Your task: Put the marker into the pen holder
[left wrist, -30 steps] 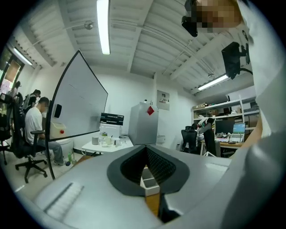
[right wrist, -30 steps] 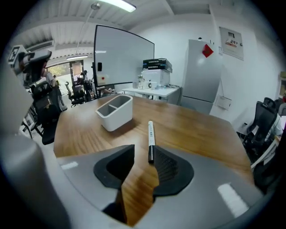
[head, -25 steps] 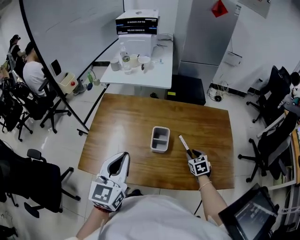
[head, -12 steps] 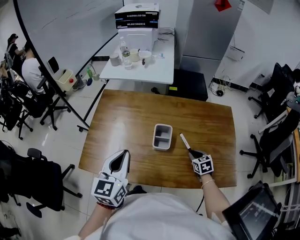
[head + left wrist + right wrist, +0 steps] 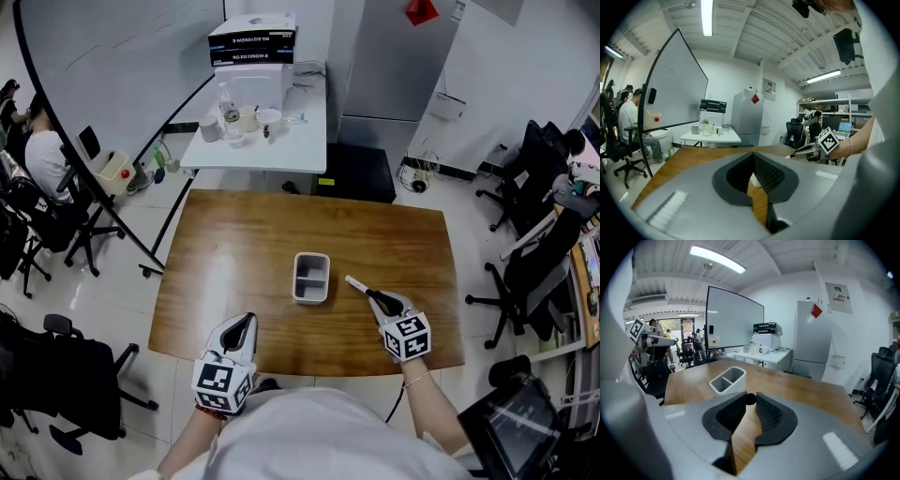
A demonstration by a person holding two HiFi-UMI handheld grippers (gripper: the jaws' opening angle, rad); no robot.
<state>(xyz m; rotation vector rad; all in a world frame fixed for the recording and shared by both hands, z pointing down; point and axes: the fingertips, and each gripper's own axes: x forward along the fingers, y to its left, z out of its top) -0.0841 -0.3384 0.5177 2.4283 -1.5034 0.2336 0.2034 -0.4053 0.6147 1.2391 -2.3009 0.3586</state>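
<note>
A grey two-compartment pen holder (image 5: 311, 300) stands empty in the middle of the wooden table (image 5: 234, 244); the right gripper view shows this pen holder (image 5: 727, 379) ahead and to the left. My right gripper (image 5: 378, 301) is to the holder's right and shut on the marker (image 5: 358, 286), whose white tip points up-left toward the holder. In the right gripper view the marker's dark end (image 5: 750, 399) sits pinched between the fingertips. My left gripper (image 5: 246, 322) is by the table's front edge, shut and holding nothing, and this left gripper (image 5: 753, 154) shows nothing between its pads.
A white side table (image 5: 258, 141) with bottles, cups and stacked boxes (image 5: 251, 44) stands beyond the far edge. Office chairs (image 5: 525, 272) stand at the right, and more chairs with a seated person (image 5: 42, 159) are at the left. A whiteboard (image 5: 122, 66) leans at the back left.
The marker in my right gripper has swung to point more leftward toward the holder. The head view has shifted a little. My left gripper stays by the front edge.
</note>
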